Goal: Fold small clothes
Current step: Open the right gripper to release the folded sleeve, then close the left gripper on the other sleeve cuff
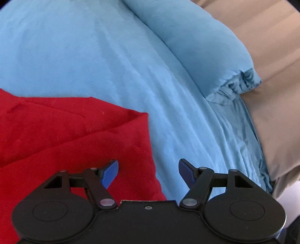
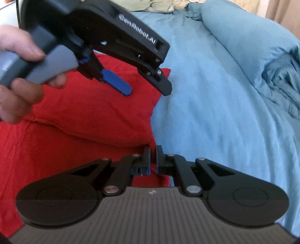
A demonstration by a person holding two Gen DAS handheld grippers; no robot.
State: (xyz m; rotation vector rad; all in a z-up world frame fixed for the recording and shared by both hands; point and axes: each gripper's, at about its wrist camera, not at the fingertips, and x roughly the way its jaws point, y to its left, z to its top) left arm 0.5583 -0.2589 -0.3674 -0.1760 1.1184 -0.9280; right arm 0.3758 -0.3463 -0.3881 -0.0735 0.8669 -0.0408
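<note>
A red garment (image 1: 71, 135) lies on the blue bedsheet (image 1: 93, 56), with a folded layer on top. It also shows in the right wrist view (image 2: 84, 116). My left gripper (image 1: 148, 171) is open and empty, hovering over the garment's right edge. It also shows in the right wrist view (image 2: 148, 88), held by a hand above the garment. My right gripper (image 2: 153, 153) is shut at the garment's right edge; red cloth shows at the pads, so it seems shut on that edge.
A blue pillow (image 1: 202, 48) lies at the far right of the bed, also seen in the right wrist view (image 2: 243, 41). Beige surface (image 1: 271, 75) lies beyond the bed edge. Crumpled greenish cloth (image 2: 155, 4) sits at the far end.
</note>
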